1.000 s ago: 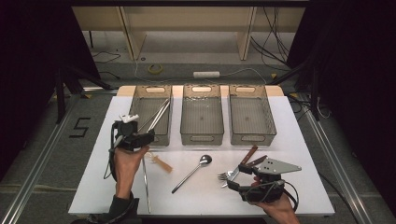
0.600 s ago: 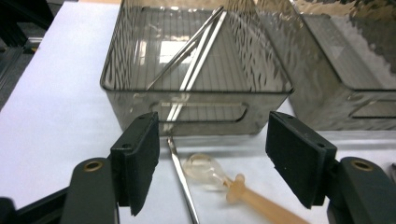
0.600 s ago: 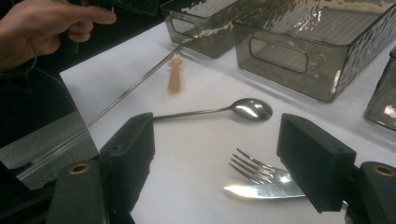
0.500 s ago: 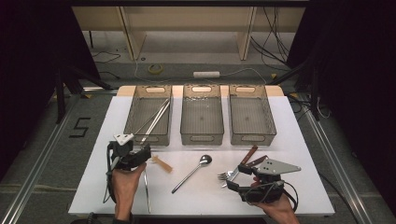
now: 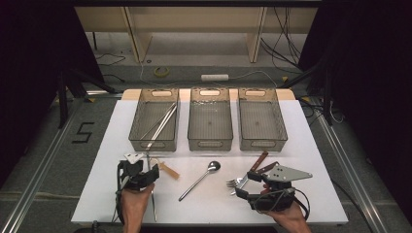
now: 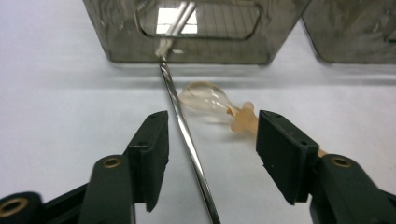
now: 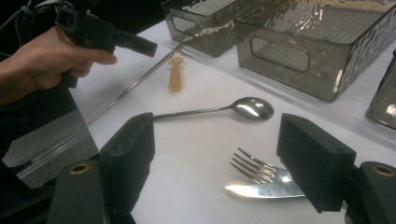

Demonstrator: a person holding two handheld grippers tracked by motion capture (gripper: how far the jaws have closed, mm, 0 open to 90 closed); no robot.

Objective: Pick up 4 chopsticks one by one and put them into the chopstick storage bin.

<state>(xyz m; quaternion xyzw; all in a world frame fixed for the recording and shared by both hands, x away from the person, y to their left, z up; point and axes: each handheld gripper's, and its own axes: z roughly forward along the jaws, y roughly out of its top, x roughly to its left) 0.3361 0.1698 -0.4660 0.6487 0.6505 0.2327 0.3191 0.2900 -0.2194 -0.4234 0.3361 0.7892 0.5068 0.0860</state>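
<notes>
Now, view by view:

High view, left gripper [image 5: 139,171]: it is hovering low over the near left part of the white desk [image 5: 107,145], above a thin metal rod [image 5: 151,191] that is lying lengthwise toward the person.
High view, rod's neighbours: a small tan-handled spoon [image 5: 165,167] is lying just beside the rod, and a steel spoon [image 5: 200,178] is resting at mid-desk.
High view, trays: three grey trays [image 5: 210,143] are standing in a row at the far side; the left one is holding long metal sticks [image 5: 163,124].
High view, right gripper [image 5: 247,190]: it is resting near the right front edge, beside a fork [image 5: 235,183] and brown-handled cutlery.

Left gripper view, jaws: they are standing apart, having just been closing, with the rod [image 6: 187,140] running between them; neither pad is pressing on it.
Left gripper view, beyond: the tan-handled spoon's clear bowl [image 6: 205,97] is lying just right of the rod.

Right gripper view, jaws: they are standing released, gripping nothing, with the fork [image 7: 254,170] and a knife blade [image 7: 261,189] lying on the desk between them.
</notes>
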